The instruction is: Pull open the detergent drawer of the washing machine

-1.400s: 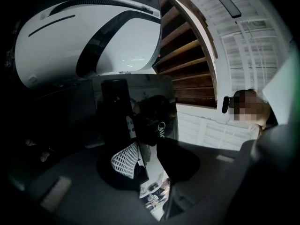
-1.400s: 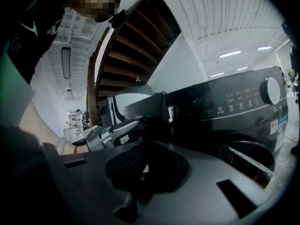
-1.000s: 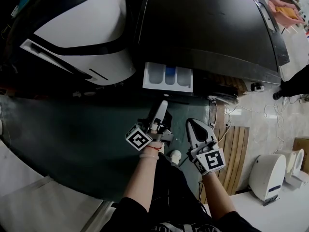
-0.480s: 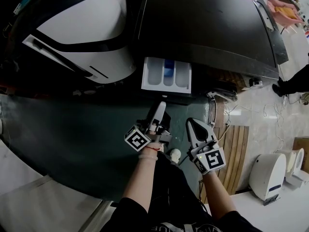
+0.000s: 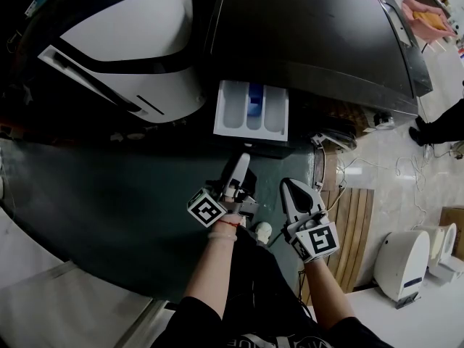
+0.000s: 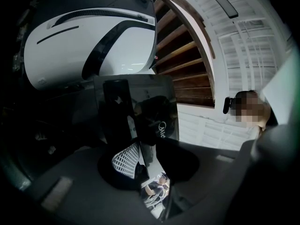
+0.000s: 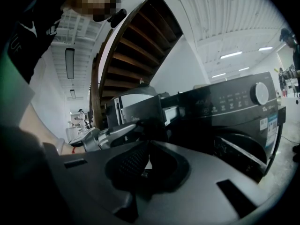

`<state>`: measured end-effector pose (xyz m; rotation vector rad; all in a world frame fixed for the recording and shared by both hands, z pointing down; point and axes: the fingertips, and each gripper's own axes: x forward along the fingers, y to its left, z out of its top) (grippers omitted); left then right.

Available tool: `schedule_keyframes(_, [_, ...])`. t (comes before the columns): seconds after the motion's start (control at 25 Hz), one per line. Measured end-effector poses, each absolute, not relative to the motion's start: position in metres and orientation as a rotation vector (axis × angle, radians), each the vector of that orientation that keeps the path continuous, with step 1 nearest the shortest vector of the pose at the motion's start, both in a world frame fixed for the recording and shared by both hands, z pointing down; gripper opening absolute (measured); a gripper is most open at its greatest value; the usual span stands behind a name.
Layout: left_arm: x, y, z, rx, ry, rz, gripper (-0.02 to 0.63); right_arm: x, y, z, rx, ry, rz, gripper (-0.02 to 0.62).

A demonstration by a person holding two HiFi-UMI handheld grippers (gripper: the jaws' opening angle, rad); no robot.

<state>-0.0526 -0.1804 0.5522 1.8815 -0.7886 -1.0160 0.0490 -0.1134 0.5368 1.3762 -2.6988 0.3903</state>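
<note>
The white plastic detergent drawer (image 5: 230, 112) stands pulled out from the upper front of a glossy black washing machine (image 5: 312, 35). It is well ahead of both grippers and touched by neither. It is a shallow rectangular tray with three smooth, rounded compartments, and a blue insert (image 5: 254, 101) sits toward the back of the middle one. To the left stands a rounded white appliance (image 5: 123, 35) with a curved black band; its far side is cut off by the frame. Below lies a dark green floor (image 5: 109, 194), and at right a slatted wooden panel (image 5: 355, 230).

The left gripper (image 5: 245, 158), grey and narrow with a marker cube at its base, points toward the drawer. Its jaws are slightly apart and have just been closing, with nothing between them. Its own view shows a white mesh pad (image 6: 126, 158) with a strip of light beside it. Ahead, a shiny dark panel (image 6: 136, 102) mirrors shapes that are hard to make out.

The right gripper (image 5: 288, 183) has a teardrop outline. Its jaws meet with only a sliver of light between them and hold nothing. Its view shows the machine's round dial (image 7: 259, 93), while the gripper body partly hides the door below.
</note>
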Motion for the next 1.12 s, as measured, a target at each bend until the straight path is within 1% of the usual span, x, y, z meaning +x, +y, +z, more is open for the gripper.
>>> schedule_keyframes(1.12, [-0.055,-0.158,0.556,1.873,-0.794,-1.013,0.102,0.051,-0.098,0.539,1.369,-2.703,0.398,0.012])
